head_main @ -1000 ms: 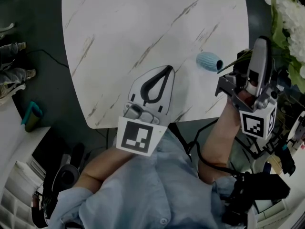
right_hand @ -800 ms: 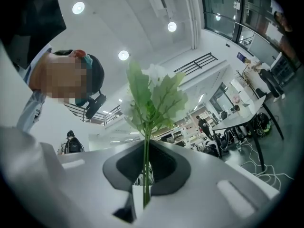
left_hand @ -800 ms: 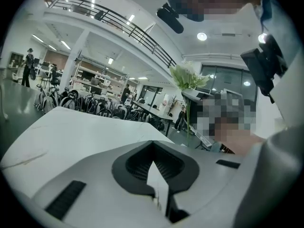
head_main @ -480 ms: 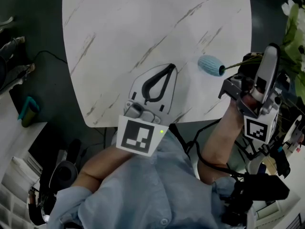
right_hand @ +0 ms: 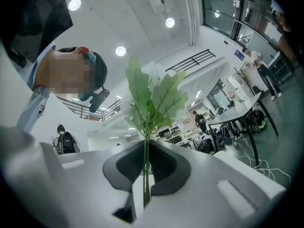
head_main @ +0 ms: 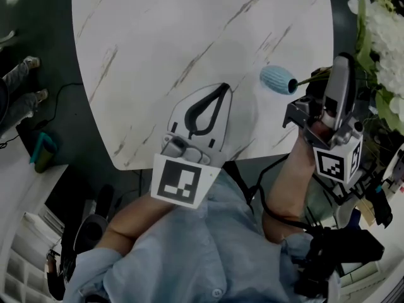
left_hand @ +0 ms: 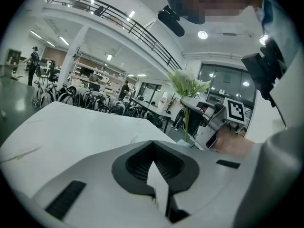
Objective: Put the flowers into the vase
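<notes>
White flowers [head_main: 386,33], cut off at upper right, stand clamped by their green stems in the right gripper's [right_hand: 145,175] jaws beside the pale-blue vase [head_main: 276,81] lying on the counter [head_main: 189,36]; the left gripper's [head_main: 218,96] jaws are closed, empty.

On my head view the white flowers [head_main: 385,30] run off the right edge, so I cannot count the blooms; the marble table [head_main: 189,36] is cut by the top edge; a green stem [head_main: 306,79] reaches the blue vase [head_main: 276,79], but I cannot tell whether its tip sits inside; in the right gripper view that stem's lower end vanishes between the jaws of the right gripper [right_hand: 145,189].
</notes>
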`<action>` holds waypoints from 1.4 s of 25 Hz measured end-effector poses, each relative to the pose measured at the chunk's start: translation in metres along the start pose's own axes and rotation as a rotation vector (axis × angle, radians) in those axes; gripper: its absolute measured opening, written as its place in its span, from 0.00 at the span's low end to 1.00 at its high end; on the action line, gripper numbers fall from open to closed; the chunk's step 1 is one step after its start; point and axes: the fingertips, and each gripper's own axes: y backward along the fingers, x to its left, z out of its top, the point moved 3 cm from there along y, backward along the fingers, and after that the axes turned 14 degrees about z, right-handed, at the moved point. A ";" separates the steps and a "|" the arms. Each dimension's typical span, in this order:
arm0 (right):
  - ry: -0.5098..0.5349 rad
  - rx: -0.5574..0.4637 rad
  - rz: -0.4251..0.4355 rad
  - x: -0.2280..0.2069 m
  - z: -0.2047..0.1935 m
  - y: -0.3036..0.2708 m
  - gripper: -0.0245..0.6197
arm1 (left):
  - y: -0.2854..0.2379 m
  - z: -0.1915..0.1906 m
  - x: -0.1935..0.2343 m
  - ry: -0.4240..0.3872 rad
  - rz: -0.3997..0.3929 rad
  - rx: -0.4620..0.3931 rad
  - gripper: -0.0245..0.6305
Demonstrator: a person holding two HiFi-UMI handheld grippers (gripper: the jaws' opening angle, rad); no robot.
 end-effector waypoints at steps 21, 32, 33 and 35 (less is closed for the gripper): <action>0.007 0.172 -0.032 0.010 -0.053 0.045 0.12 | 0.013 -0.019 -0.023 -0.024 -0.005 0.004 0.04; 0.029 0.325 -0.021 0.023 -0.067 0.061 0.25 | 0.044 -0.007 -0.046 -0.057 0.046 -0.078 0.04; 0.021 0.330 -0.027 0.025 -0.067 0.065 0.26 | 0.049 -0.007 -0.049 -0.059 0.051 -0.082 0.04; 0.012 0.334 -0.045 0.025 -0.068 0.073 0.29 | 0.057 -0.007 -0.053 -0.069 0.062 -0.099 0.04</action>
